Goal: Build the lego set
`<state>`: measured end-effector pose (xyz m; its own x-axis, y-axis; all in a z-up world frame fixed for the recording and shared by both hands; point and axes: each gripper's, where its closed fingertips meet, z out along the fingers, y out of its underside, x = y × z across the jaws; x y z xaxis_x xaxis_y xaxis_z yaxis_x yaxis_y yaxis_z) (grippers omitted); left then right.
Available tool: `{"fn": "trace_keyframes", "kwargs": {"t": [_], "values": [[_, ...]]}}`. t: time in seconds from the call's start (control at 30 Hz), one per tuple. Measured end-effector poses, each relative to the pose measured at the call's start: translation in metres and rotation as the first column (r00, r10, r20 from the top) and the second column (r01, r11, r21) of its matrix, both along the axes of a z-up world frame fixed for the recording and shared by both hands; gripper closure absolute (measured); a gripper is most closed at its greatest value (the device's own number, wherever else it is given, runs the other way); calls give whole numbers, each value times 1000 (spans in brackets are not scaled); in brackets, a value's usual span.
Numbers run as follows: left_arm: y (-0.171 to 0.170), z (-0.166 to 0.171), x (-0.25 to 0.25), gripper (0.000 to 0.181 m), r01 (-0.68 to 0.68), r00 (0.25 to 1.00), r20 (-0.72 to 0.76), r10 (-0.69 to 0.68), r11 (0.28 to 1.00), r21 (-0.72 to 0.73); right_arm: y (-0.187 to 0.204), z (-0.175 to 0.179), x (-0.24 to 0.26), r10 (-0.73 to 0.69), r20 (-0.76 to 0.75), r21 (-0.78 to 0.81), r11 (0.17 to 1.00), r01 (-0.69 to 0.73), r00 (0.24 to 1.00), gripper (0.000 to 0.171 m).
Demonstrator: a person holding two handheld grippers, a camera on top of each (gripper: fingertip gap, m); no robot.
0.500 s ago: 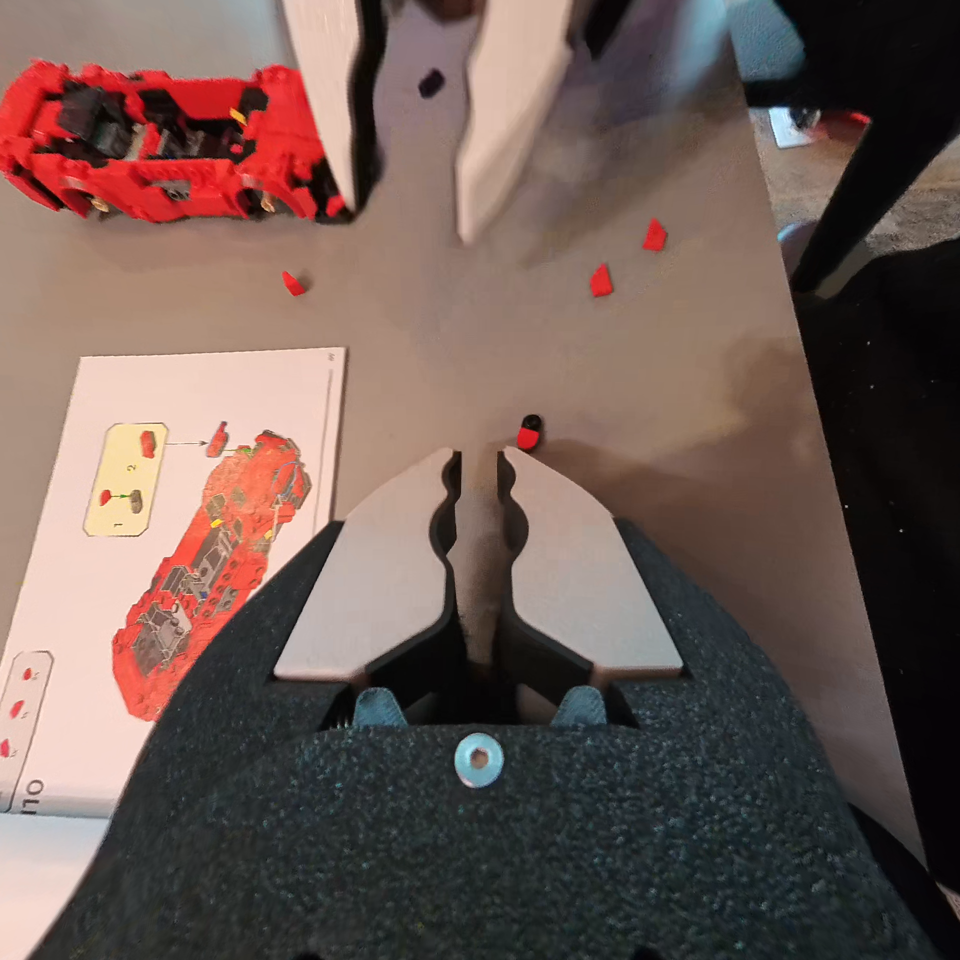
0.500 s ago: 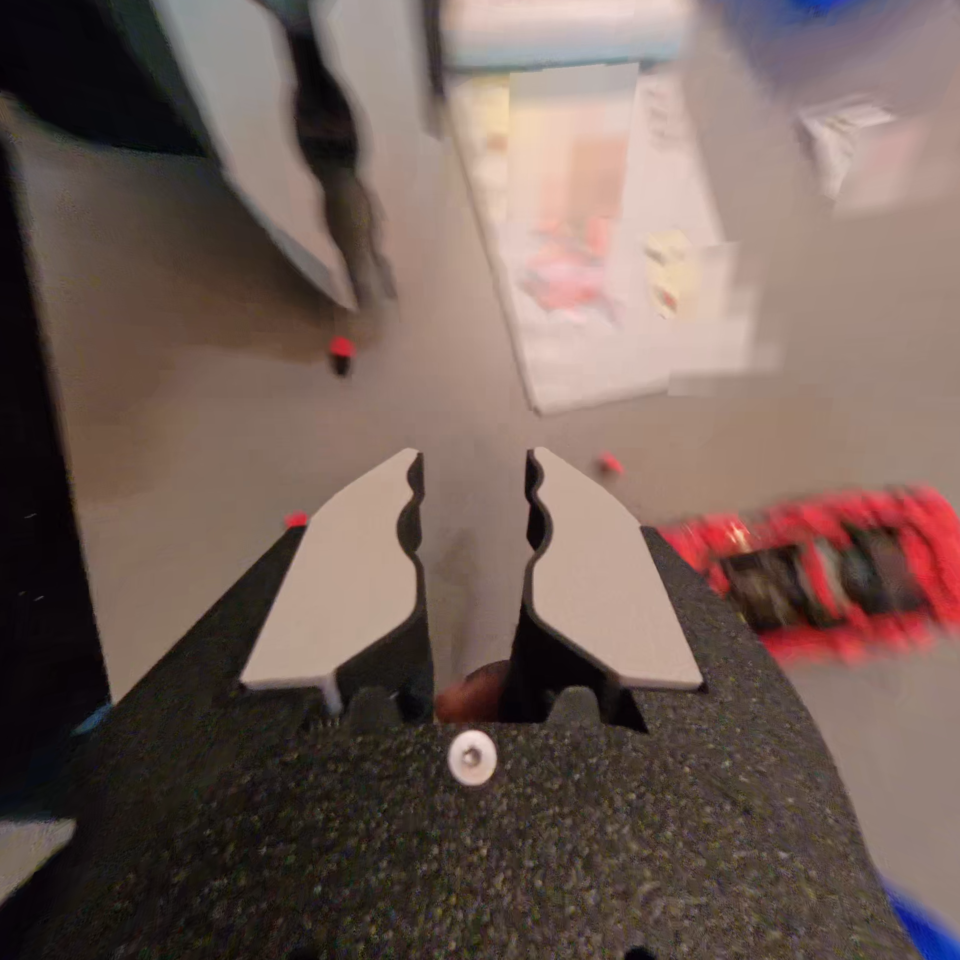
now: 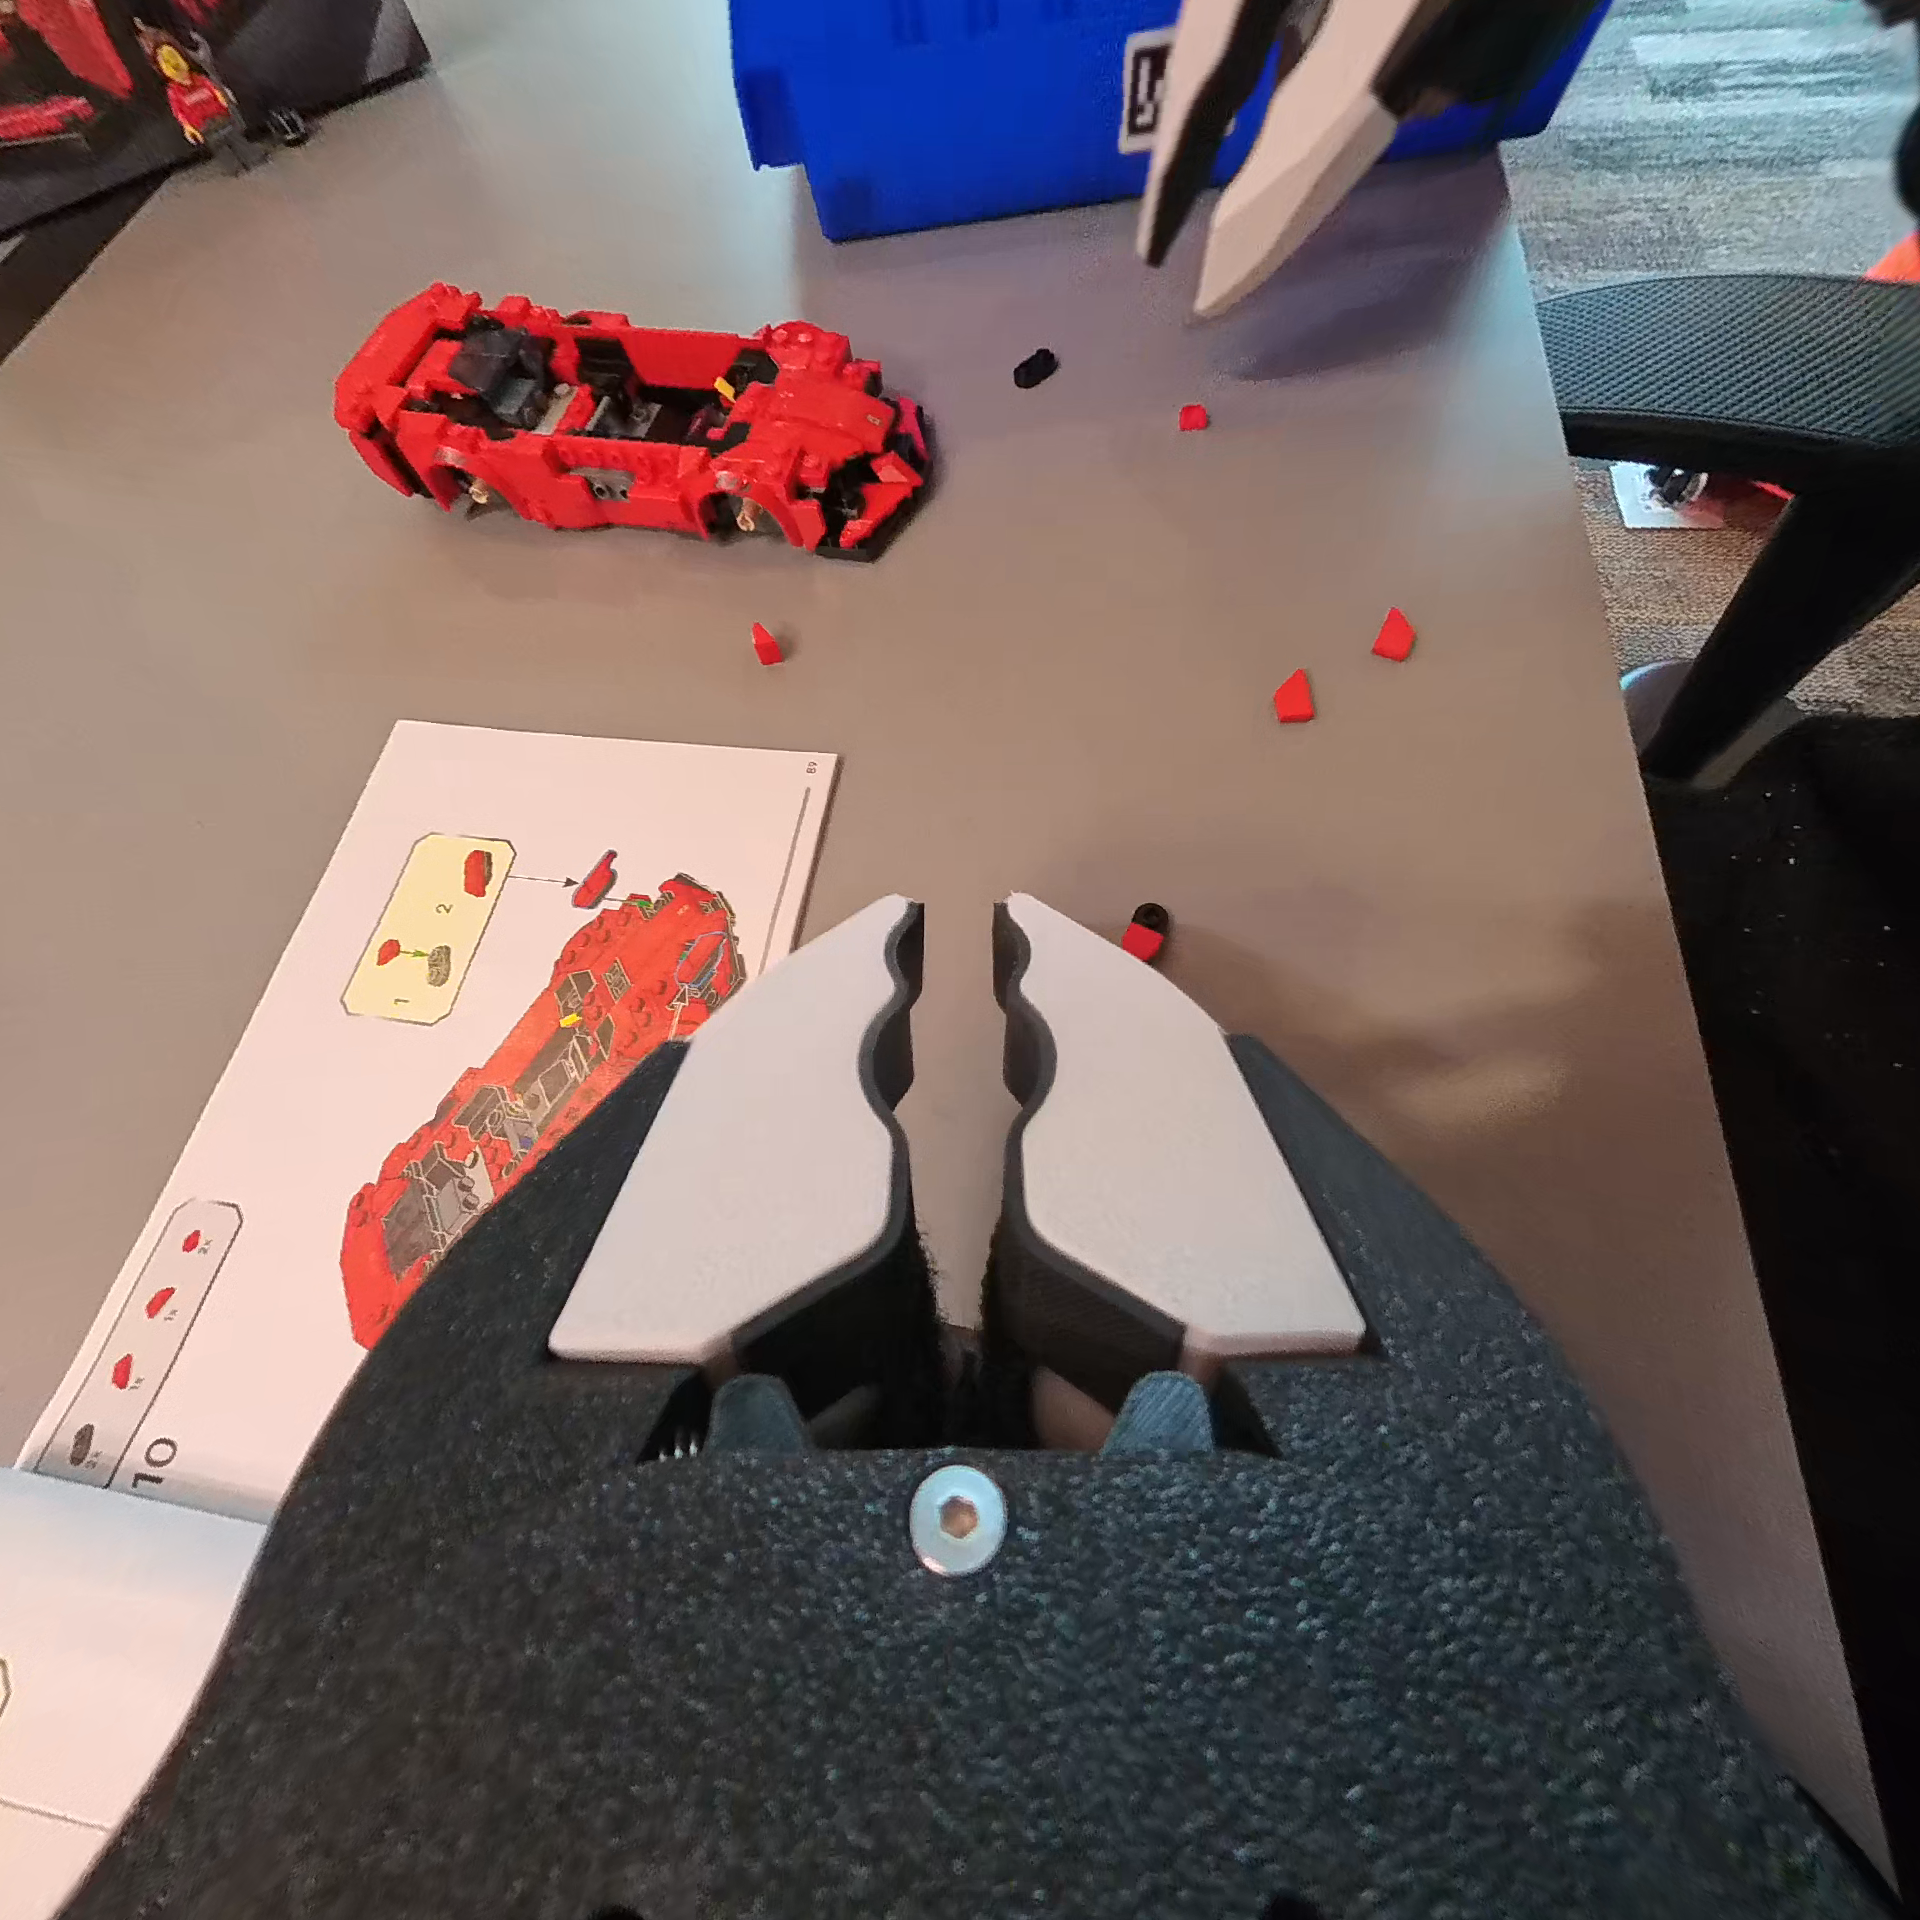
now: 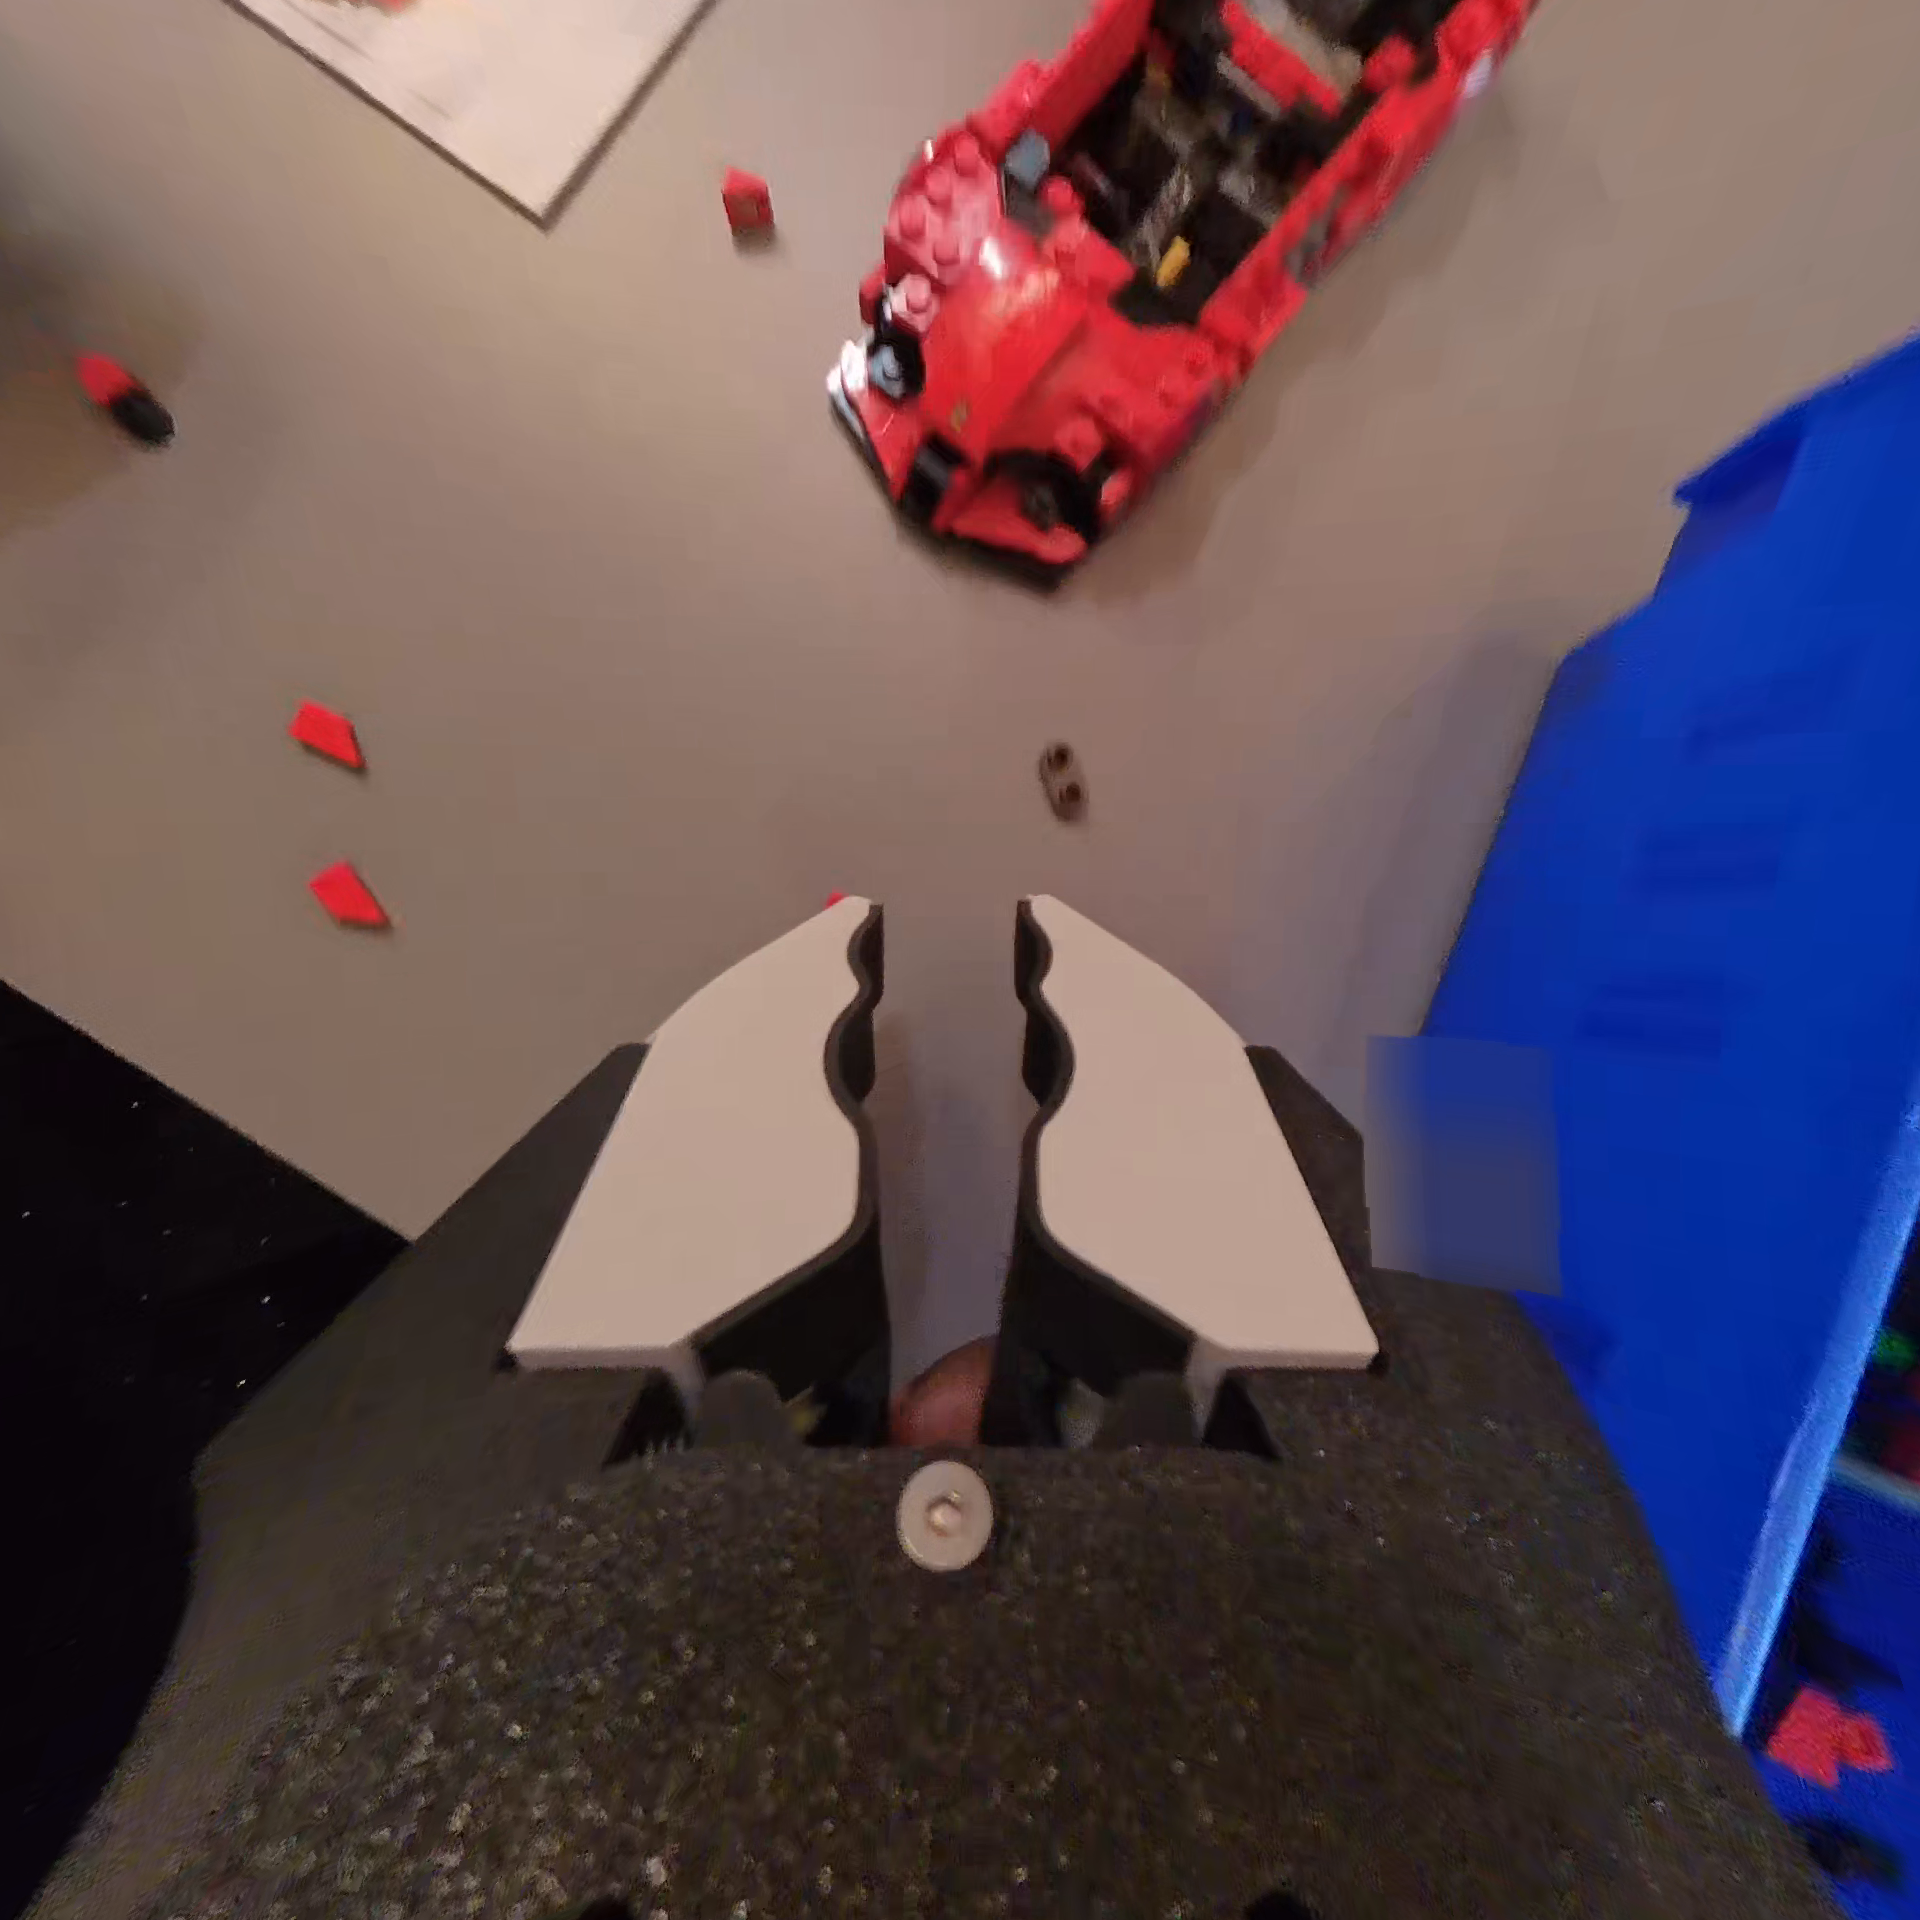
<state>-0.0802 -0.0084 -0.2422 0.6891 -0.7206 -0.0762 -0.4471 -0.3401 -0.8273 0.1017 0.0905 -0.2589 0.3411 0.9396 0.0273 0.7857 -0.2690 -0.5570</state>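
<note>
A half-built red Lego car [image 3: 634, 426] stands on the grey table [image 3: 1039, 727]; it also shows in the right wrist view [image 4: 1122, 281]. Small red pieces [image 3: 1294, 696] lie scattered to its right. A red-and-black piece [image 3: 1145, 931] lies just right of my left gripper [image 3: 958, 909], which is slightly open and empty above the table. My right gripper [image 4: 948, 906] is open and empty; it shows at the far right in the left wrist view [image 3: 1195, 270]. A small black piece [image 4: 1062, 781] lies just beyond it, and also shows in the left wrist view [image 3: 1034, 368].
An open instruction booklet [image 3: 436, 1039] lies at the left. A blue bin [image 3: 935, 94] stands at the back; in the right wrist view it [image 4: 1683, 1039] fills the right side. The Lego box [image 3: 125, 83] sits at the back left. A black chair [image 3: 1766, 416] stands past the table's right edge. Spacing between my two grippers at the tips: around 20 centimetres. My right tips are roughly 4 centimetres from the small black piece [image 4: 1062, 781]. Seen from the left wrist view [image 3: 1036, 365] as well. Between my right fingertips and the half-built red Lego car [image 3: 634, 426] there is roughly 15 centimetres. It turns up in the right wrist view [image 4: 1243, 168] as well.
My left gripper has pulled back and tilted up, and its jaws have opened a little. My right gripper has swung to the right, toward the blue bin and the black piece.
</note>
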Motion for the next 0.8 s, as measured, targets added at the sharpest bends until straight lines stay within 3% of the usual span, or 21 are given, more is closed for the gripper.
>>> {"fn": "trace_keyframes", "kwargs": {"t": [0.33, 0.4, 0.6, 0.8], "values": [[0, 3, 0, 169, 4, 1000, -4, -4, 999, 34, 35, -20, -15, -122, -142, 2, 992, 124, 982, 145], [-1, 6, 0, 169, 5, 1000, 16, -6, 999, 43, 37, -23, -19, -93, -146, -9, 996, 93, 985, 161], [-10, 1, -7, 171, -30, 985, 160, 58, 985, -172, 7, -24, -53, 142, -155, -24, 989, -147, 978, 164], [-20, 23, -8, 172, 41, 947, 321, -2, 992, -116, -41, -23, -108, 459, -140, 7, 887, -462, 878, 164]]}}
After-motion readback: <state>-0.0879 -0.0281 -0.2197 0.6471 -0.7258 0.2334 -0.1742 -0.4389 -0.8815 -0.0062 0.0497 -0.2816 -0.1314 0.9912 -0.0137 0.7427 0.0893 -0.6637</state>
